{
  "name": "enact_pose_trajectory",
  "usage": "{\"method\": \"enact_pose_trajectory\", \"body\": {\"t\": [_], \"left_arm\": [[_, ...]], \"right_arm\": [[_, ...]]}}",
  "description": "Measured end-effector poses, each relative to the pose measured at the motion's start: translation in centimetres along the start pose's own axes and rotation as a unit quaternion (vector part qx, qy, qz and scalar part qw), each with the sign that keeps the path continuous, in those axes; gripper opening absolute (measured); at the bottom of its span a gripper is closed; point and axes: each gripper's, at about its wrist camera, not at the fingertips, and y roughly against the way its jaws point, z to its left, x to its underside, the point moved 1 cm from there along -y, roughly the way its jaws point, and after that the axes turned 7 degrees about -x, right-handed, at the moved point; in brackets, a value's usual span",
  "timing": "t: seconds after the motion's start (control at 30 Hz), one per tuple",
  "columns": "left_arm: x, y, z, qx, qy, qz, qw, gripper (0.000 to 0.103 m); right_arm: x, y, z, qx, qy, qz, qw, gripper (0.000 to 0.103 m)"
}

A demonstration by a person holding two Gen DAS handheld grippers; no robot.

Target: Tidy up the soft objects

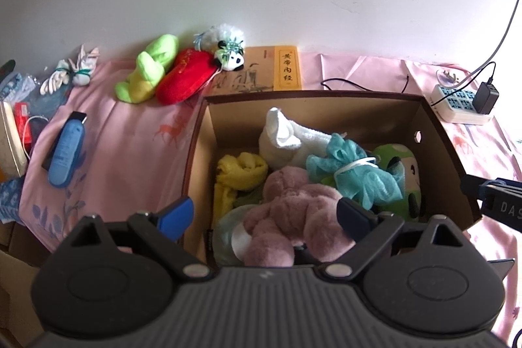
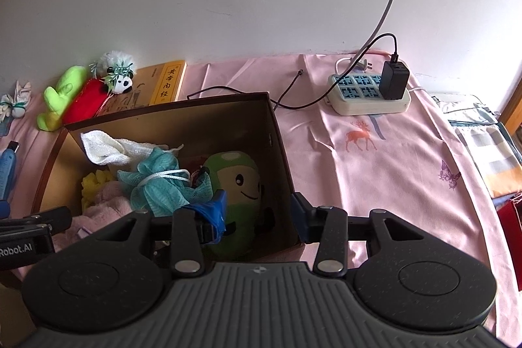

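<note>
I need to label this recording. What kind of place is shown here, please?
Probably a room at home, perhaps a bedroom. A pink printed cloth covers the surface against a white wall, a power strip with a charger lies on it, and a cardboard box holds soft toys.

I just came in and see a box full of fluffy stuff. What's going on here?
A person with two handheld grippers is packing soft things into a cardboard box. The left gripper is open over the pink plush; the right gripper straddles the box wall, open. A lime plush, red pouch and panda wait outside.
</note>
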Motion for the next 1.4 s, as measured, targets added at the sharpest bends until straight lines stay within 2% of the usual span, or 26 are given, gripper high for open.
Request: {"method": "enact_pose_trajectory", "body": {"t": [0.23, 0.47, 0.9, 1.4], "left_arm": [[0.3, 0.5, -0.3, 0.011, 0.004, 0.0, 0.9999, 0.094], [0.6, 0.8, -0.7, -0.003, 0.007, -0.001, 1.0, 0.095], [1.2, 1.2, -1.7, -0.012, -0.021, -0.001, 0.9997, 0.097], [1.0, 0.5, -1.5, -0.025, -0.014, -0.006, 0.9996, 0.097]], "right_arm": [[0.3, 0.6, 0.3, -0.006, 0.013, -0.004, 1.0, 0.027], [0.6, 1.3, 0.3, -0.013, 0.015, -0.007, 1.0, 0.027], [1.2, 2.0, -0.8, -0.009, 0.002, -0.012, 1.0, 0.027], [1.2, 1.6, -0.9, -0.014, 0.005, -0.016, 1.0, 0.027]]}}
